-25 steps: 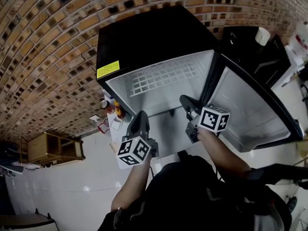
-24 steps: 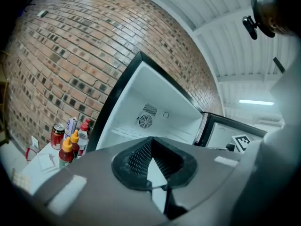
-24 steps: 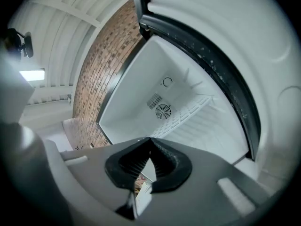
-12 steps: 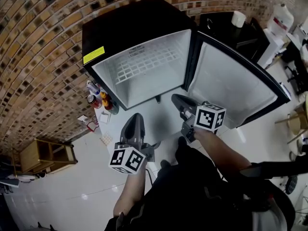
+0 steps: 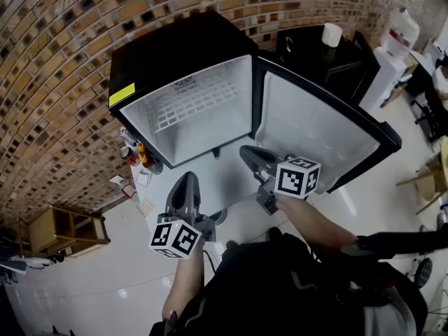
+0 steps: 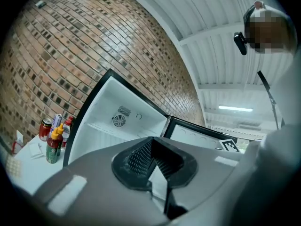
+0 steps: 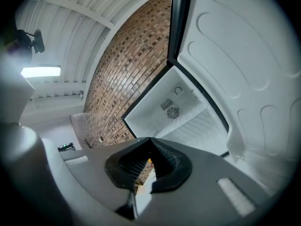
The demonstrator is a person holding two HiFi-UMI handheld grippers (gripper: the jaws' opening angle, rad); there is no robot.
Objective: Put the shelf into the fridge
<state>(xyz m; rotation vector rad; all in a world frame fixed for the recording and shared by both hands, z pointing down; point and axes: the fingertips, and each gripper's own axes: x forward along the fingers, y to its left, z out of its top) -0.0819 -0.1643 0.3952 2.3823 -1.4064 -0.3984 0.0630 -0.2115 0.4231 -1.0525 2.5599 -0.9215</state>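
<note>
Both arms reached forward from the torso with bare forearms. The left tool (image 5: 186,180) was held out ahead of the left forearm (image 5: 187,285), pointing level, with the left marker cube (image 5: 173,239) at its rear, nearest the body. Its jaws were closed tip to tip, the ribbed pads facing each other. The right tool (image 5: 248,154) was carried further forward on the right forearm (image 5: 315,222), also level, with the right marker cube (image 5: 297,177) behind it. Its jaws were likewise pressed together at the tips. The two tools stood apart, roughly parallel.
</note>
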